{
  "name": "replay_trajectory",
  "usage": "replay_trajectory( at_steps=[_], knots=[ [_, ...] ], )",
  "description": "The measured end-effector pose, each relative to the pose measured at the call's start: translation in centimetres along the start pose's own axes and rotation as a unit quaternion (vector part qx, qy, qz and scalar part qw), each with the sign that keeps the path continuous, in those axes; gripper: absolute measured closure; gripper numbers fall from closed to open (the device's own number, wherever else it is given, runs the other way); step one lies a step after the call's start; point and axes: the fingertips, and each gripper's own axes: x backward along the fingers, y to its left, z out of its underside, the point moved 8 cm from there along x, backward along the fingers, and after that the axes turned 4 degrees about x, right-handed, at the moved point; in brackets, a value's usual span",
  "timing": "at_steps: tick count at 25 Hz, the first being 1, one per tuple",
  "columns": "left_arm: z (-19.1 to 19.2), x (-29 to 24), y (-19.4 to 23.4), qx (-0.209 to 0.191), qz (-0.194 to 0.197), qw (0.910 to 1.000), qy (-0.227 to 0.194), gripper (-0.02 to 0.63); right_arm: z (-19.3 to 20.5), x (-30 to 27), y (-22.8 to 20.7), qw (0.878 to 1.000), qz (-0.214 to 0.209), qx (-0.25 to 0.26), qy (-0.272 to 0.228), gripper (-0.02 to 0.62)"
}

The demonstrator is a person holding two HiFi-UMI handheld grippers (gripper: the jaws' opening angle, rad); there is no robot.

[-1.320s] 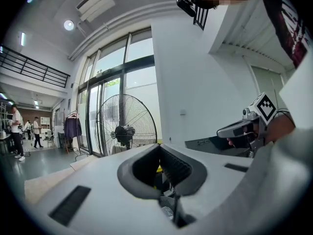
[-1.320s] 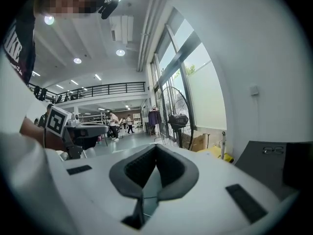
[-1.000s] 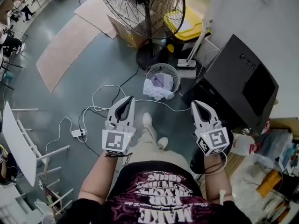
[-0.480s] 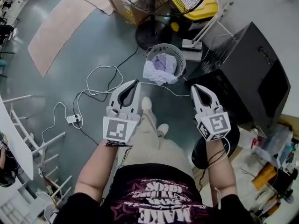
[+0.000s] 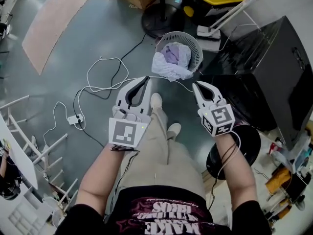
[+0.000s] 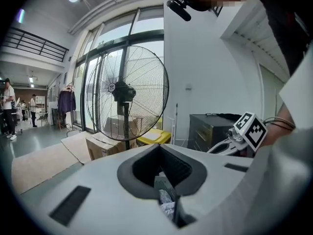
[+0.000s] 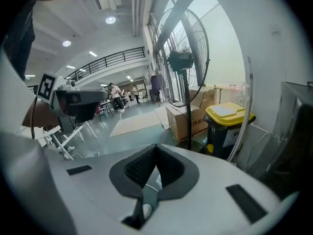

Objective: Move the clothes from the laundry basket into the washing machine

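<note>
Standing upright, mouth up, laundry basket (image 5: 197, 53) holds clothes (image 5: 171, 65); left claw (image 5: 146, 78) and right claw (image 5: 195, 84) closed, empty.

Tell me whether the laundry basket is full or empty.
Full: the laundry basket holds purple and white clothes, some spilling over its near rim.

the laundry basket (image 5: 191, 39) stands on the floor ahead of the left gripper (image 5: 145, 80) and right gripper (image 5: 196, 86), with clothes (image 5: 170, 65) in it (some hang over its near rim); the washing machine (image 5: 274, 72) is at its right, the fan base (image 5: 164, 18) behind it, a cable (image 5: 105, 77) to its left
</note>
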Motion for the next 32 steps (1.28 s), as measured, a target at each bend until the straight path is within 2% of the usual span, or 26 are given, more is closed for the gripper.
replay_trajectory(
  at_steps=[4,8,15,24,32],
  knots=[
    [2.0,-2.4,2.0,0.002,0.003,1.0000,0.009,0.601,1.8,-3.6,-1.0,1.000,-0.001,0.016,0.022,0.592],
    [4.0,-4.8,3.2,-0.007,0.011,0.9997,0.020,0.601,3.4,-6.4,-3.0,0.999,0.011,0.008,0.031,0.592],
    [7.2,-8.0,5.2,0.000,0.016,0.9993,0.035,0.601,7.0,-11.4,-5.2,0.998,0.024,0.005,0.063,0.592],
    [10.7,-11.0,7.5,0.003,0.018,0.9980,0.060,0.601,13.8,-17.3,-6.9,0.992,0.027,0.005,0.125,0.591],
    [12.4,-13.6,7.5,0.002,0.022,0.9980,0.060,0.601,19.1,-21.2,-8.1,0.985,0.016,0.017,0.171,0.591]
  ],
)
